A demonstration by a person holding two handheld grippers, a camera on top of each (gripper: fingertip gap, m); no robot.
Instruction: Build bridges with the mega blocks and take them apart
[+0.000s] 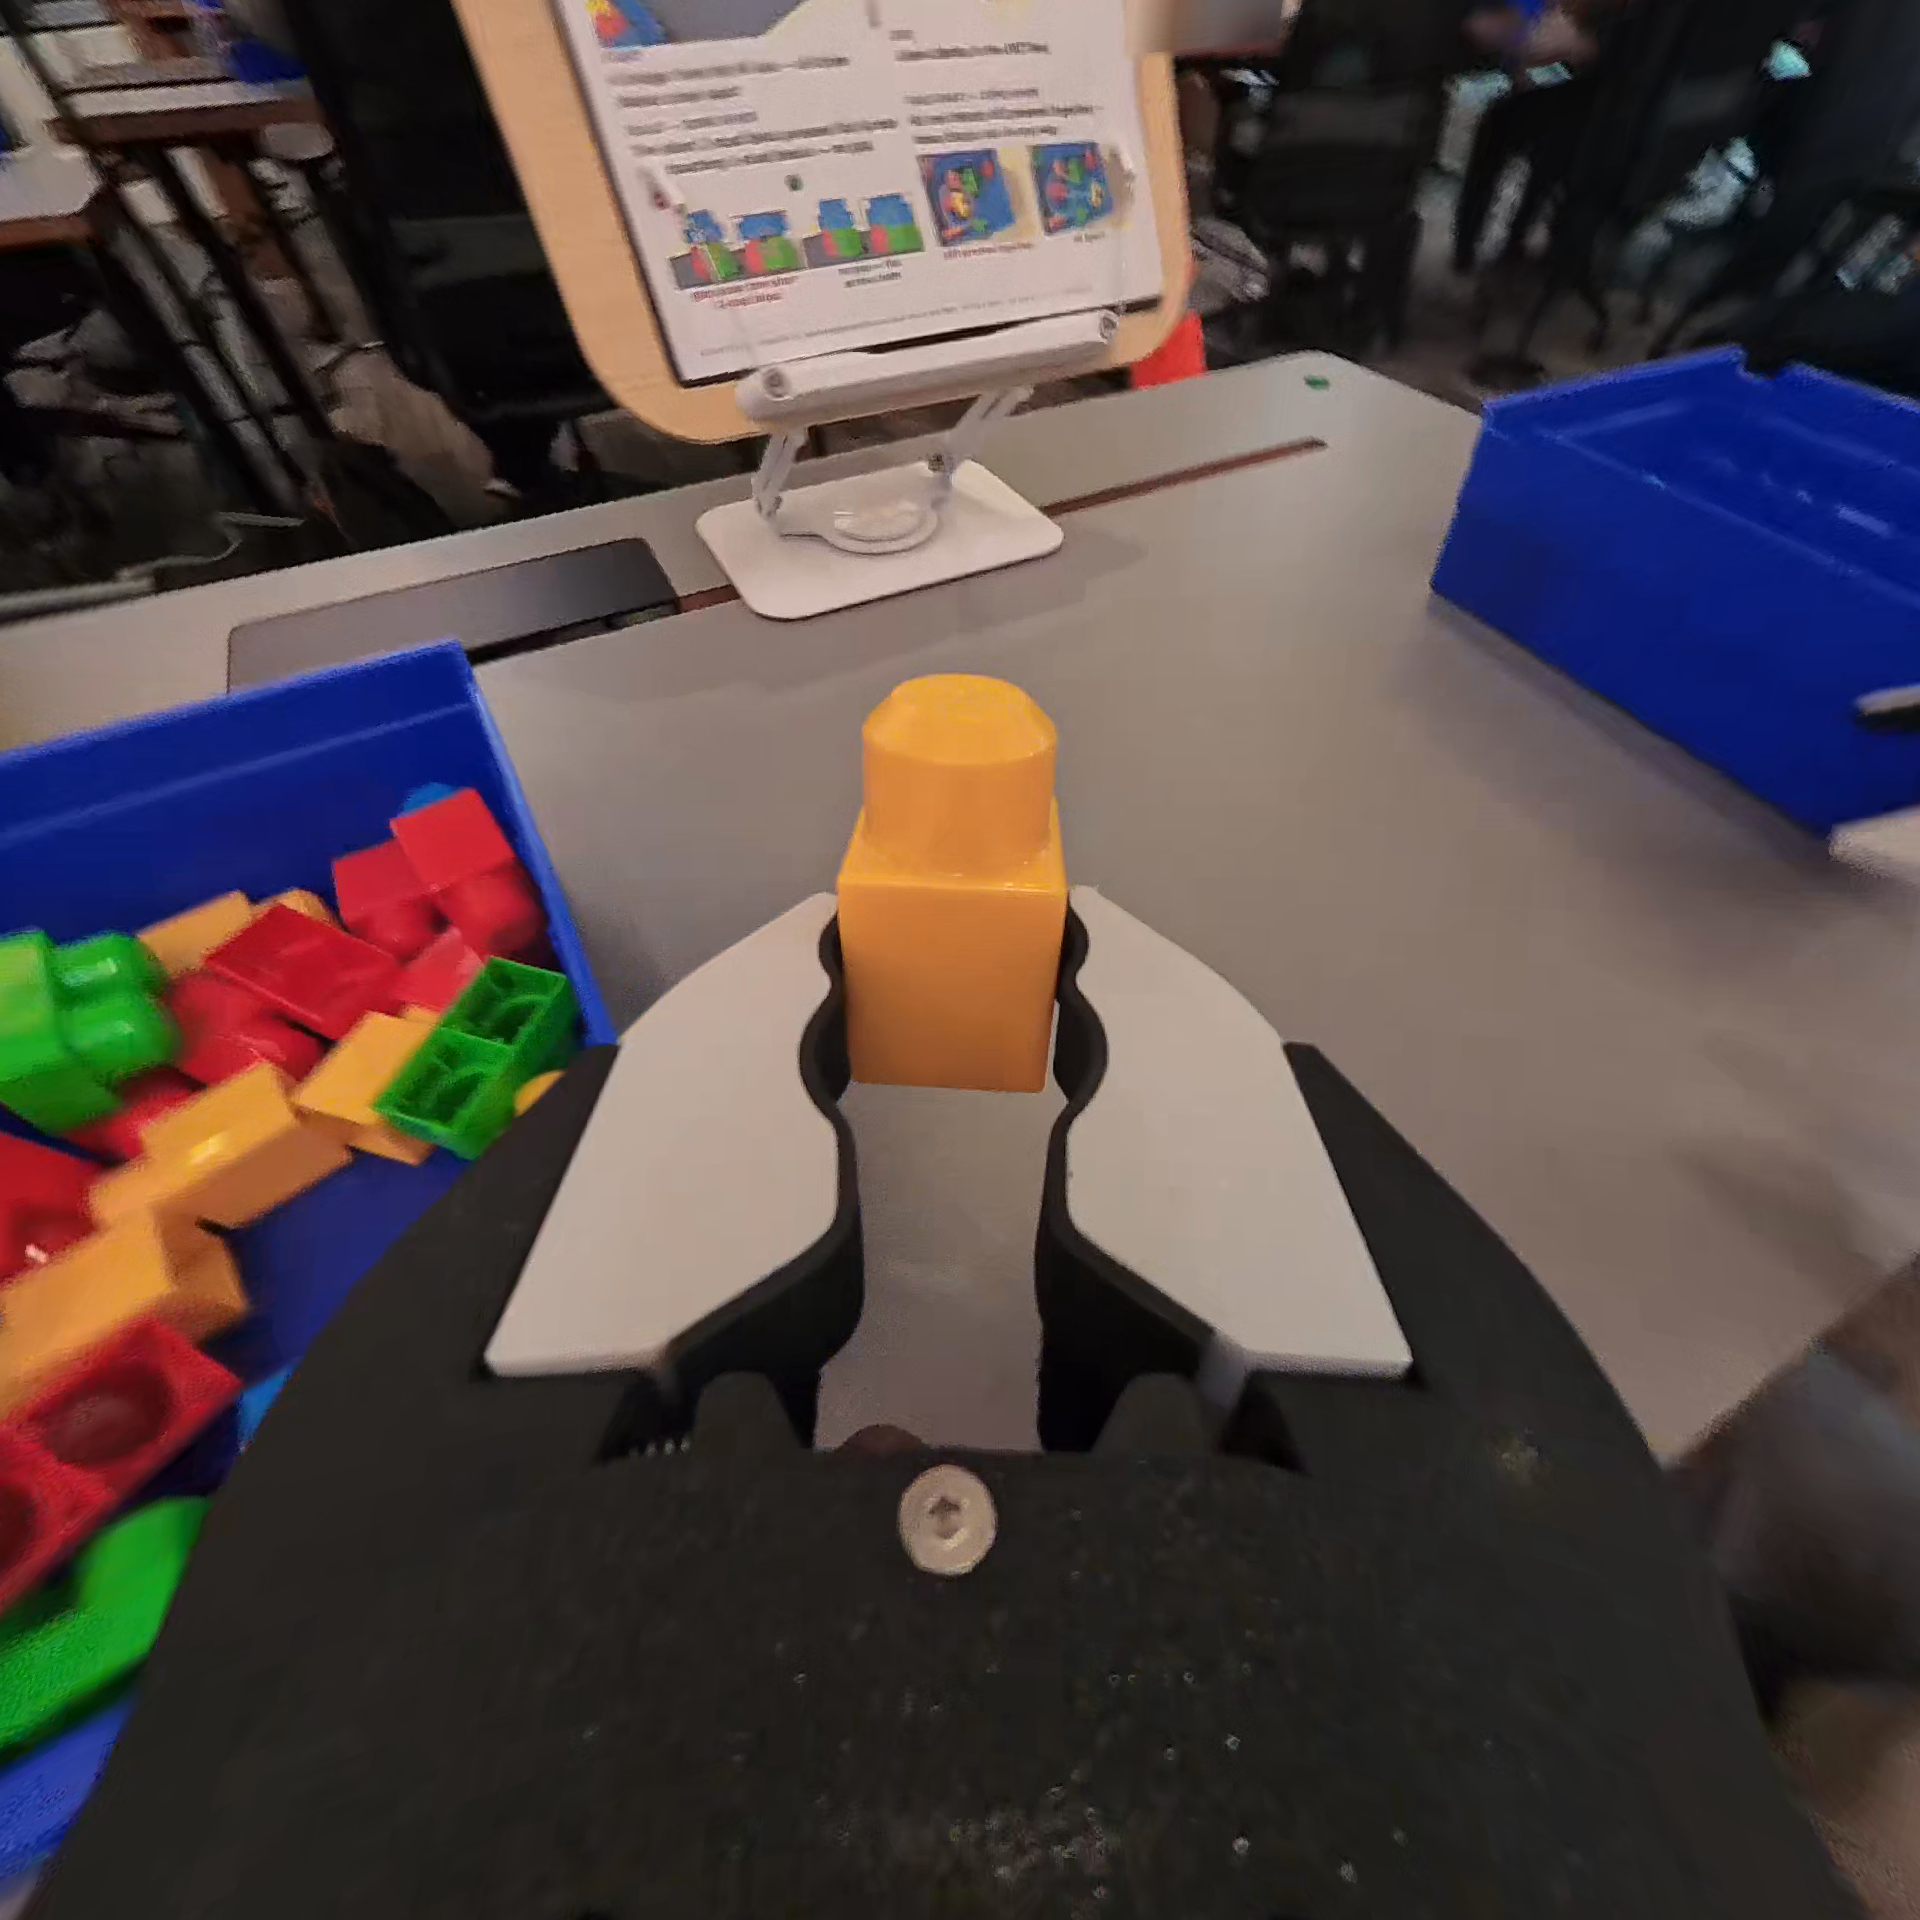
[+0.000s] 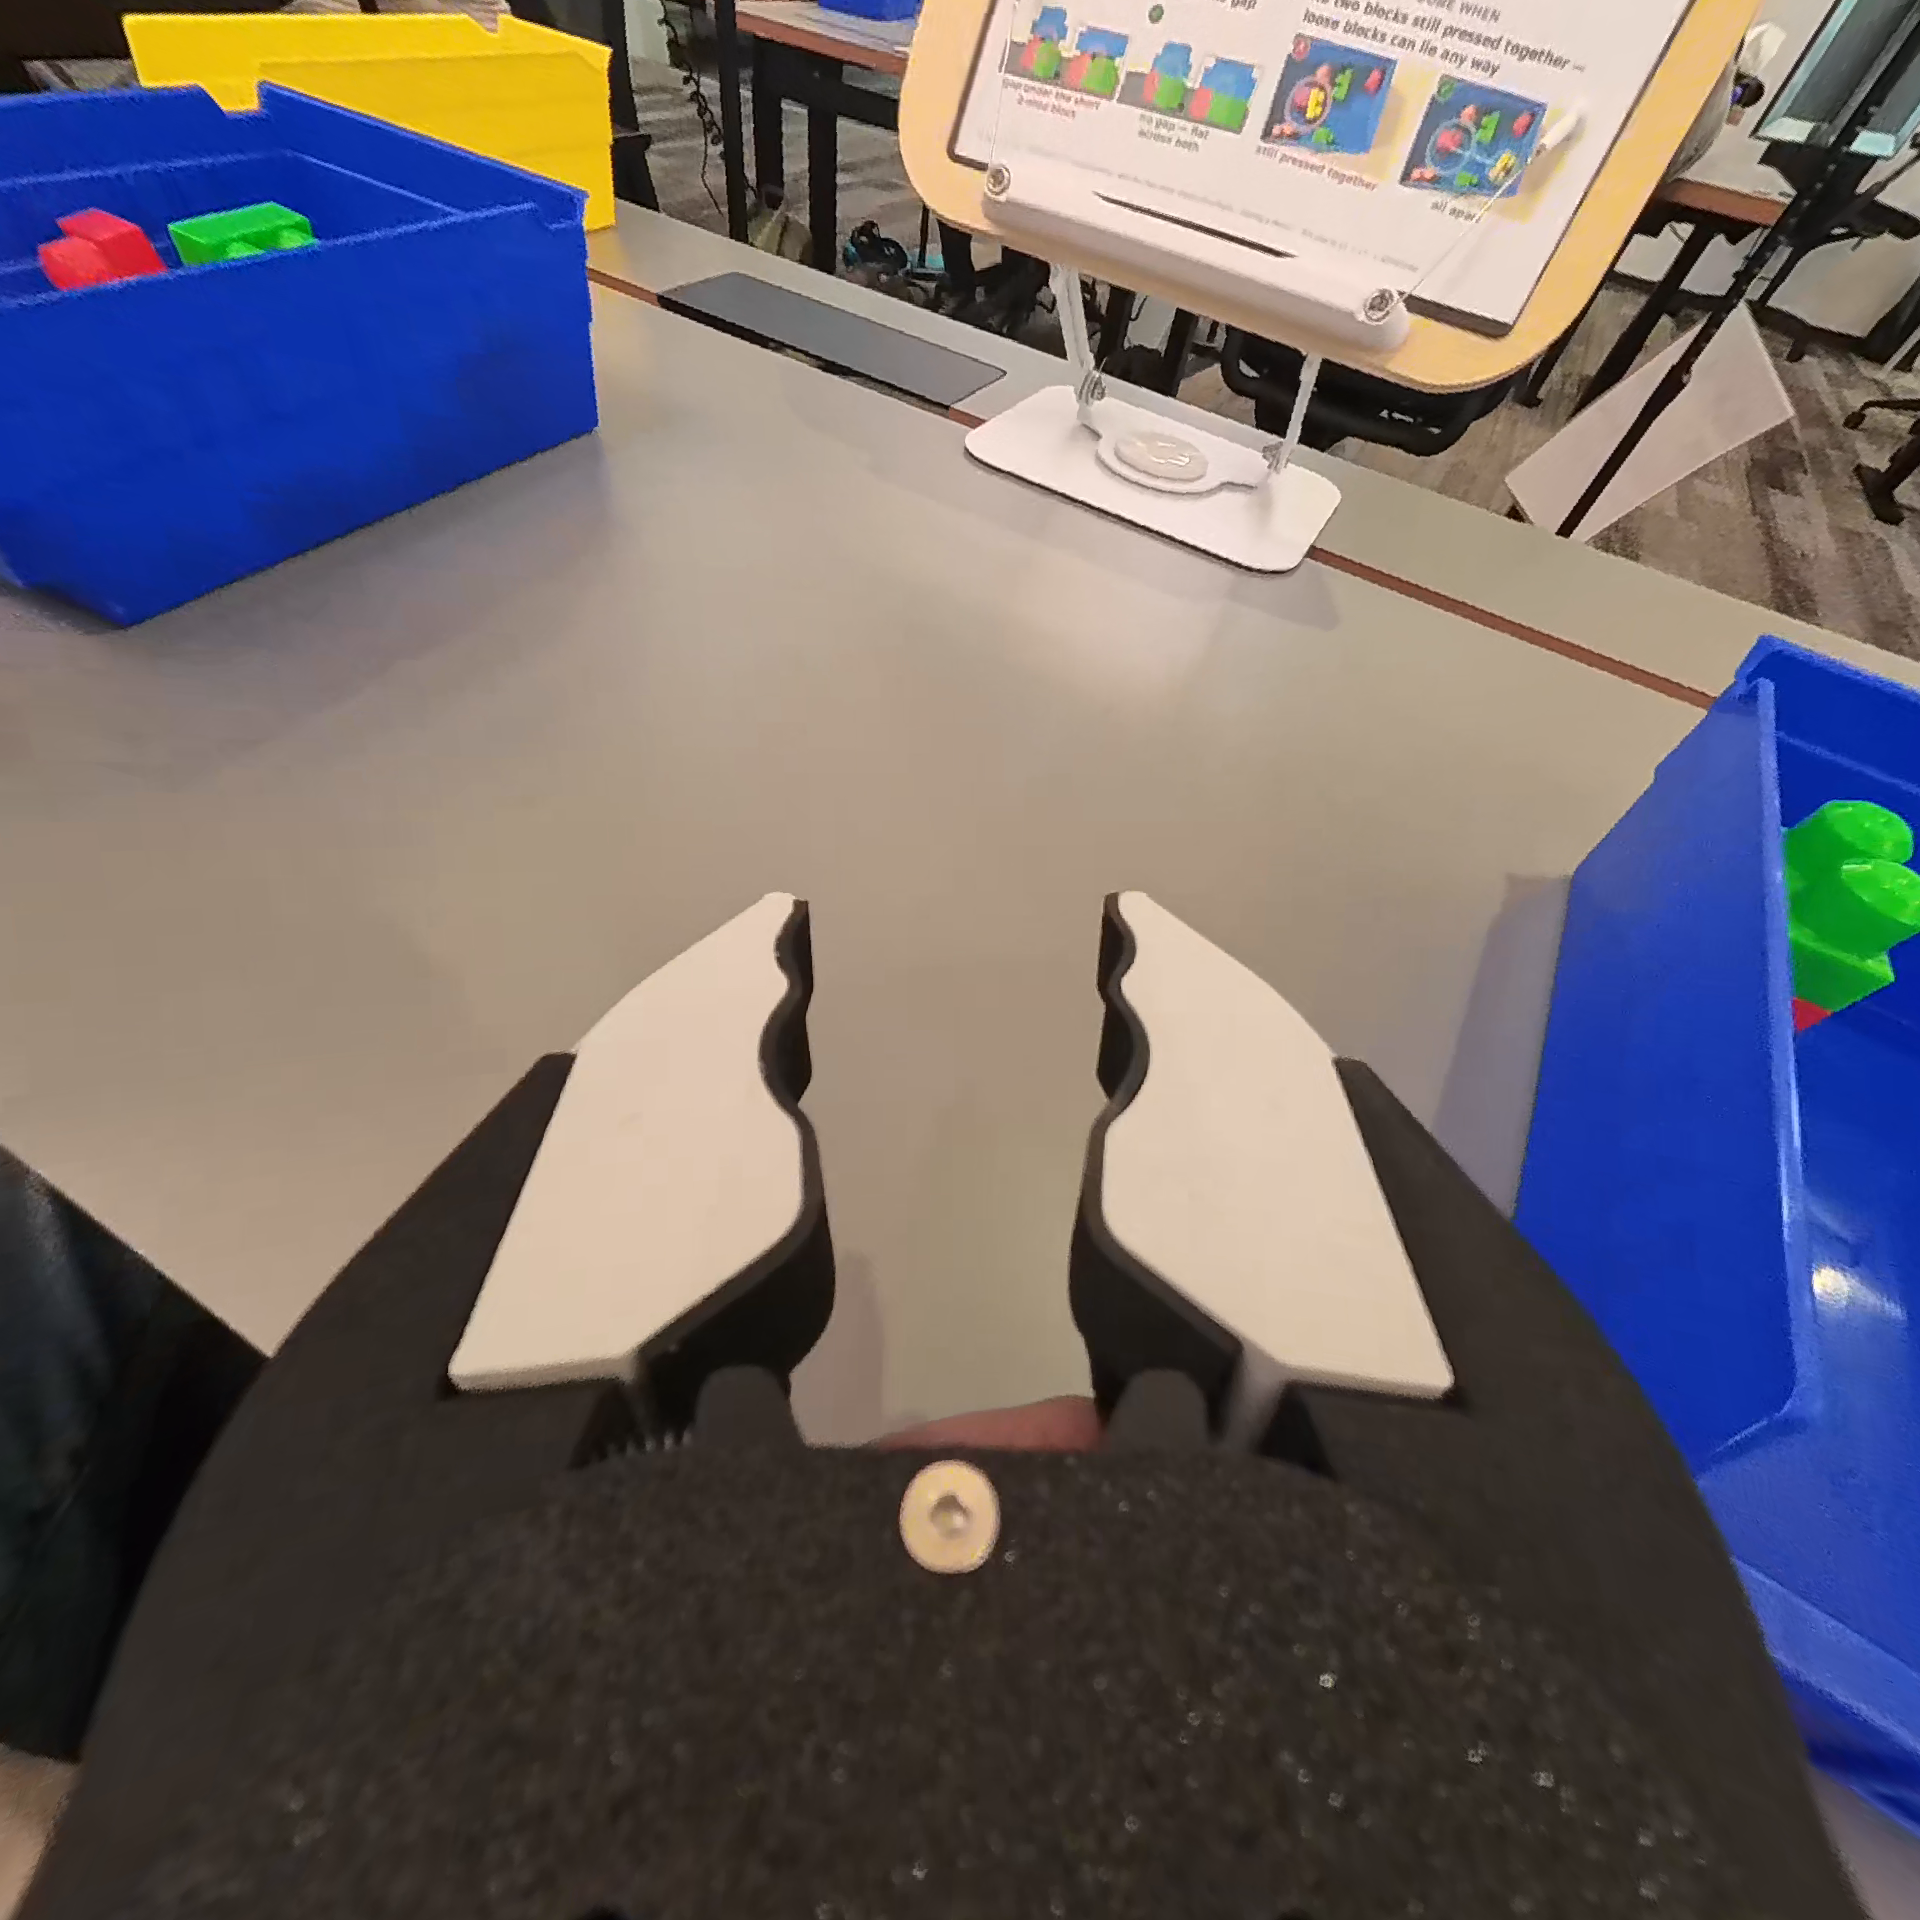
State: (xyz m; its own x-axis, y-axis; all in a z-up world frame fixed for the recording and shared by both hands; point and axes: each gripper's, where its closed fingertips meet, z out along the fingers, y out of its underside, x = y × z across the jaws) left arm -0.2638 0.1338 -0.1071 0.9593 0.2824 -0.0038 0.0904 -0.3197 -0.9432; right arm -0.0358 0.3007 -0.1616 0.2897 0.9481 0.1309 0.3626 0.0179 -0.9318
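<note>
Left gripper (image 1: 951,997): clamped on a yellow block (image 1: 951,935), its dark inner pads pressed to both flanks of the block's body.
Yellow block: upright between the fingertips, its single round stud on top — held above the grey surface (image 1: 1299,831), not touching it.
Left bin (image 1: 260,727): blue, just to the left of the left gripper, holding a loose heap of red, green and yellow blocks (image 1: 260,1060).
Right gripper (image 2: 954,935): fingers apart with nothing between them — bare surface shows through the gap.
Right bin (image 2: 1662,1091): blue, close on the right of the right gripper; a green block (image 2: 1844,914) with round studs lies inside, a sliver of red beneath it.
Document stand (image 2: 1153,468): white base on the surface, well ahead of both grippers, carrying a wood-framed board with a printed sheet (image 2: 1299,125) of text and small pictures.
Dark plate (image 2: 831,338): flat, set into the surface at its far edge, left of the stand.
Yellow bin (image 2: 416,94): behind the left bin, farthest from the right gripper.
</note>
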